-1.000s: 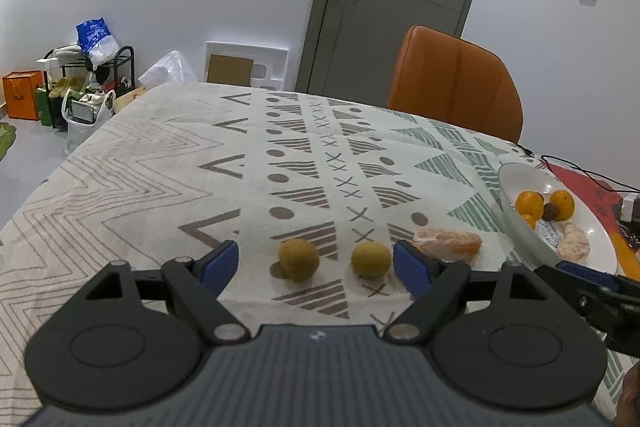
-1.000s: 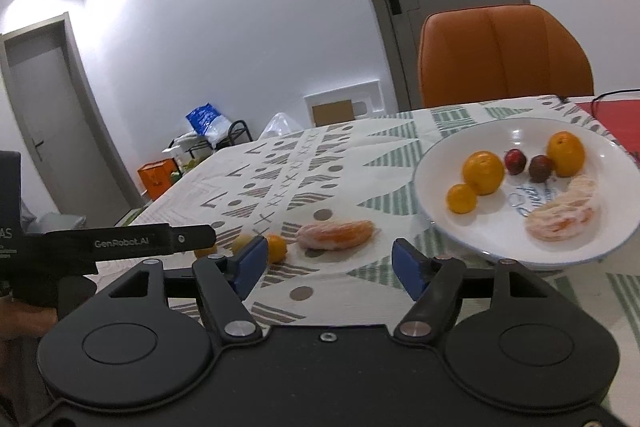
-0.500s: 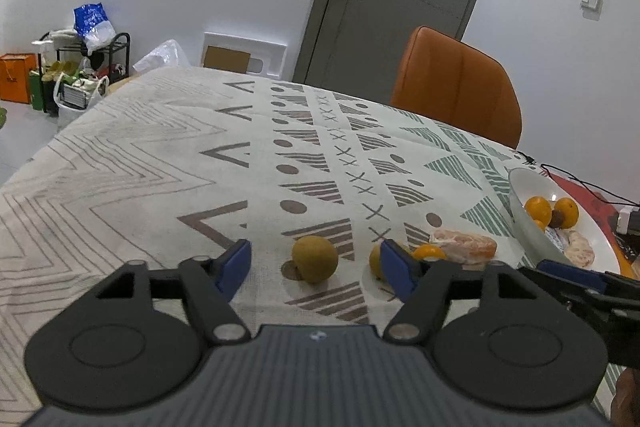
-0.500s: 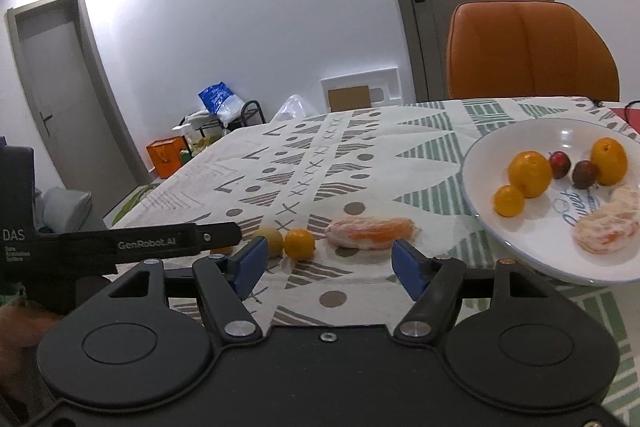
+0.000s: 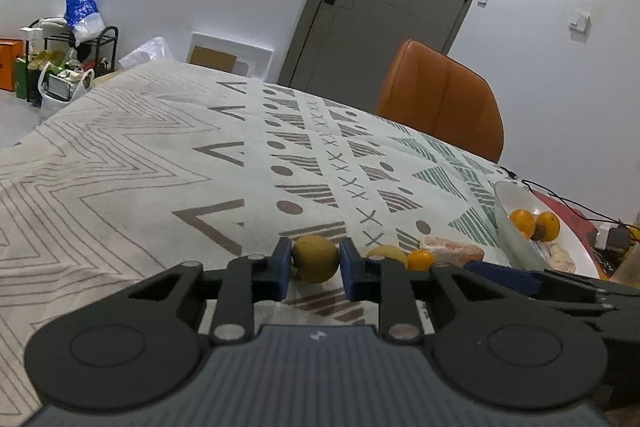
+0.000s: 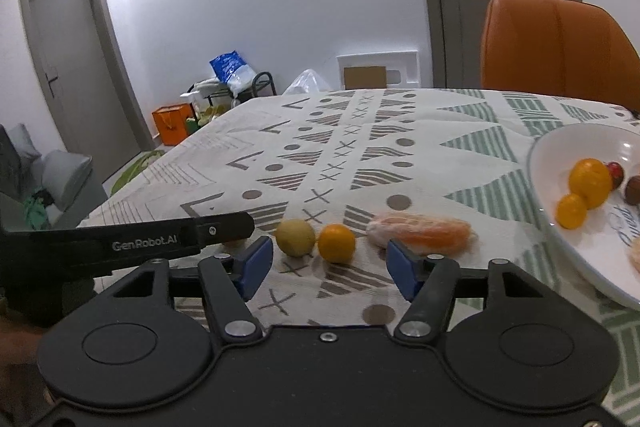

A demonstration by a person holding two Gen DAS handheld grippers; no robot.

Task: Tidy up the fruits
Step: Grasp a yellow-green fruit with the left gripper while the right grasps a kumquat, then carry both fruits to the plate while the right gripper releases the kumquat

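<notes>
Patterned cotton in grey, brown and green covers the table [image 5: 168,163], a cloth of zigzags, dots and crosses that fills most of both wrist views, with an orange chair [image 6: 556,47] pulled up at its far side. At the right edge of the cloth sits a white plate [image 6: 580,255] holding two oranges and two small dark fruits, with a peeled piece at its near rim. Just beside the plate, on the bare cloth, lies a peeled orange segment [image 6: 420,233], and next to it in a short row a small orange fruit [image 6: 337,242] and a pale yellow fruit [image 6: 295,238] — the two nearly touching. Further along the same row, the left gripper [image 5: 315,265] has its blue pads pressed against both sides of a yellow-green round fruit [image 5: 315,258], clamped tight around it while the fruit rests on the cloth. The right gripper [image 6: 328,267] hovers low over the row with its jaws closing — the small orange fruit and the pale yellow one lie ahead of the gap between them, neither touched by its pads.
</notes>
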